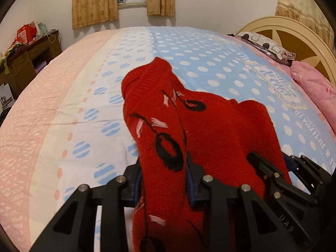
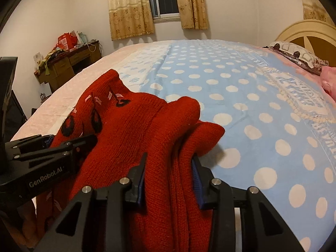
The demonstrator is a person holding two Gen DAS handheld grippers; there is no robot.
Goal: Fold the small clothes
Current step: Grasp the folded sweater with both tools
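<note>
The red knitted sweater with black and pink embroidery (image 1: 168,130) is bunched in the lower middle of both frames, above the bed with the blue white-dotted cover (image 1: 210,67). In my left wrist view, I see the left gripper (image 1: 163,180) with its black fingers (image 1: 194,180) closed on a thick fold of the sweater, the blue pads pressing the knit from both sides. The ribbed edge of the sweater stands up toward the middle of the frame. At the lower right of this view the right gripper (image 1: 273,168) is just beside, also in the red cloth.

In my right wrist view, the right gripper (image 2: 168,176) holds several layers of the sweater (image 2: 147,121) between its fingers (image 2: 199,178). The left gripper (image 2: 71,145) is at the left edge, touching the embroidered part.

A cream wooden headboard (image 1: 294,33) is at the upper right, yellow patterned curtains (image 1: 94,2) at the top, and a brown wooden desk (image 1: 27,58) at the left.
</note>
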